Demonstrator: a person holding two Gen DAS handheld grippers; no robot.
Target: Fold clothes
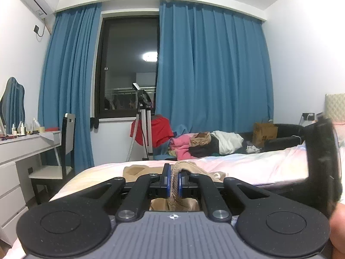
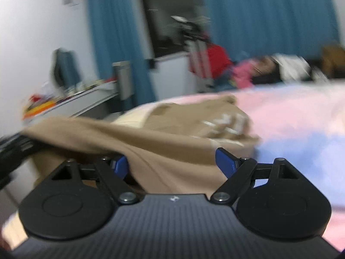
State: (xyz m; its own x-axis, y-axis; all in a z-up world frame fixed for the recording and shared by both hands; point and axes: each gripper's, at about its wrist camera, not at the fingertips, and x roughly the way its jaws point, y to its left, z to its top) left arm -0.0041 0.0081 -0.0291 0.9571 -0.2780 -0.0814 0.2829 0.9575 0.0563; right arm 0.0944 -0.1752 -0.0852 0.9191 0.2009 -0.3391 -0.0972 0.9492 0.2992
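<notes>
Bedroom shot with blue curtains (image 1: 211, 64) pulled across most of the far wall and a dark window (image 1: 129, 64) between them, plus a bed (image 1: 258, 164) in a pink and pale blue cover taking up the foreground. Over by the far edge of the bed there's a heap of clothes (image 1: 204, 144) (pink, black, white, a bit of tan), and a red garment (image 1: 159, 129) hangs on a stand by the window. Left gripper (image 1: 175, 180) is clamped tight on a ribbed edge of the tan garment (image 1: 181, 172), blue pads pressed right into the fabric, with the rest of it lying on the bed near its foot edge. Right gripper (image 2: 174, 164) has its jaws wide apart, and the tan garment (image 2: 172, 133) runs through the gap between the blue fingers (image 2: 225, 160) without being pinched. That view is pretty blurry, so whether the cloth brushes a pad I can't tell.
</notes>
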